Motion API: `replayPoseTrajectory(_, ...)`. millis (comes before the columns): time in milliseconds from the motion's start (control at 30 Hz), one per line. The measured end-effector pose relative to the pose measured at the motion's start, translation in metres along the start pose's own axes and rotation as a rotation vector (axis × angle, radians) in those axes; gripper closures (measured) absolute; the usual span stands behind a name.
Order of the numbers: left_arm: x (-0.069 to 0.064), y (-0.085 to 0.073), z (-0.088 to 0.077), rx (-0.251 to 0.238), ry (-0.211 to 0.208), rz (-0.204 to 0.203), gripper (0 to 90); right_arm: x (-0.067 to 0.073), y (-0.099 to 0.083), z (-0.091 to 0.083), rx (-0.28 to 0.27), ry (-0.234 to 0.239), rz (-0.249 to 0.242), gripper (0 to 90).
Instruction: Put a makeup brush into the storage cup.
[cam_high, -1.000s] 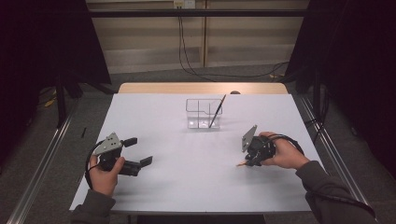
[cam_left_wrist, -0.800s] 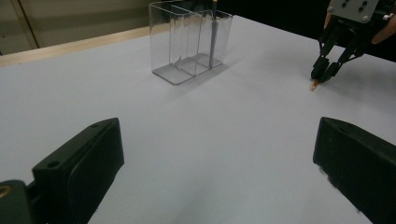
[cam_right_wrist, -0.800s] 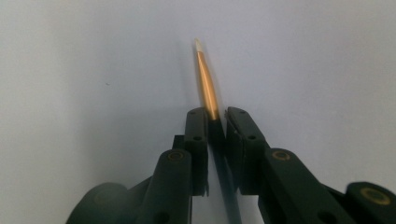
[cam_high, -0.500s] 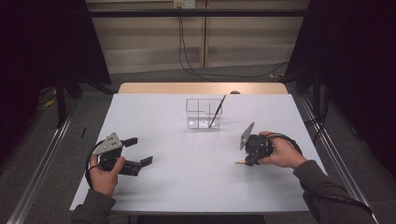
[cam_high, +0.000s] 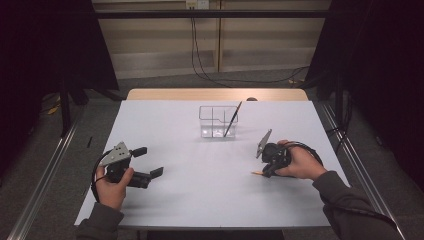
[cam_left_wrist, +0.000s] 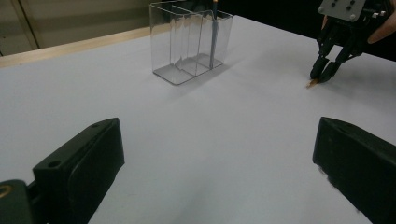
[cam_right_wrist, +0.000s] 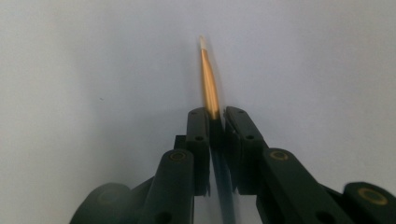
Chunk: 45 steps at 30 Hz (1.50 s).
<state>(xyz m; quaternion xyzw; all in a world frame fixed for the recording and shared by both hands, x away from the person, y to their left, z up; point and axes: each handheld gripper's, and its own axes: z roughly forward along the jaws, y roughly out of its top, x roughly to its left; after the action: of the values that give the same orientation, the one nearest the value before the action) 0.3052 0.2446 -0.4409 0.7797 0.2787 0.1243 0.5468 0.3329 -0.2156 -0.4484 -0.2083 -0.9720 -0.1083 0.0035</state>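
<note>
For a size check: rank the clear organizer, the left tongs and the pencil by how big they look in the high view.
1. Left tongs, nearer the camera.
2. Clear organizer, roughly alike, order unsure.
3. Pencil, just an orange tip showing.

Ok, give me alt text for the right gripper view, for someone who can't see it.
The right gripper has its two black jaws shut on a thin pen-like stick, whose orange end with a pale tip points away over the plain white table.
</note>
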Motion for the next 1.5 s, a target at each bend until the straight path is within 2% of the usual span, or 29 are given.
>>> replayPoseTrajectory(33,0.000,0.000,0.000,0.000,0.002,0.001,1.8,-0.002,0.000,0.000,-0.007,0.007,-0.010,81.8)
replayPoseTrajectory(133,0.000,0.000,0.000,-0.002,0.000,-0.004,1.8,-0.001,0.000,0.000,-0.008,-0.001,0.020,84.0)
replayPoseTrajectory(200,0.000,0.000,0.000,-0.003,0.001,-0.002,1.8,-0.002,0.001,0.001,-0.008,-0.004,0.010,84.0)
replayPoseTrajectory(400,-0.001,0.000,0.000,0.005,0.019,-0.001,2.0,-0.002,0.001,0.000,0.006,-0.001,0.039,84.1)
replayPoseTrajectory(433,0.000,0.000,0.000,-0.002,0.004,-0.005,1.9,-0.002,0.002,0.000,0.010,0.000,0.043,84.2)
replayPoseTrajectory(500,-0.001,0.000,-0.001,0.007,0.019,-0.002,1.9,-0.001,0.002,0.000,0.007,-0.006,0.050,84.2)
replayPoseTrajectory(567,0.000,0.000,0.000,0.000,0.008,-0.004,1.9,-0.001,0.002,0.000,0.005,-0.003,0.057,84.2)
replayPoseTrajectory(633,-0.001,0.000,-0.001,0.008,0.025,-0.003,2.0,-0.001,0.002,0.000,0.003,-0.007,0.057,84.2)
replayPoseTrajectory(733,-0.001,0.000,0.000,0.007,0.017,-0.002,1.9,-0.002,0.003,0.000,0.010,-0.004,0.065,84.3)
replayPoseTrajectory(800,-0.001,0.000,0.000,0.007,0.027,-0.003,2.0,-0.001,0.003,0.000,0.010,-0.004,0.076,84.3)
replayPoseTrajectory(900,-0.001,0.000,0.000,0.008,0.020,-0.002,2.0,-0.002,0.002,0.000,0.009,-0.007,0.069,84.3)
replayPoseTrajectory(967,-0.001,0.000,0.000,0.009,0.026,-0.002,2.0,-0.001,0.002,0.000,0.005,-0.007,0.107,84.3)
replayPoseTrajectory(1000,-0.001,0.000,0.000,0.009,0.022,-0.002,2.0,-0.003,0.001,-0.001,-0.002,-0.003,0.089,84.3)
replayPoseTrajectory(1167,-0.001,0.000,-0.001,0.010,0.029,-0.003,2.0,-0.005,-0.003,-0.003,-0.040,-0.020,0.131,84.3)
replayPoseTrajectory(1267,-0.001,0.000,-0.001,0.009,0.023,-0.003,2.1,-0.006,-0.004,-0.005,-0.082,-0.021,0.155,84.3)
replayPoseTrajectory(1333,0.000,0.000,-0.001,0.011,0.024,0.000,2.0,-0.007,-0.004,-0.008,-0.104,-0.024,0.152,84.3)
replayPoseTrajectory(1400,0.000,0.000,-0.001,0.012,0.030,0.001,2.1,-0.006,-0.004,-0.012,-0.133,-0.023,0.184,84.3)
replayPoseTrajectory(1500,-0.001,0.000,-0.001,0.006,0.025,-0.006,2.1,-0.009,-0.004,-0.015,-0.176,-0.034,0.178,84.3)
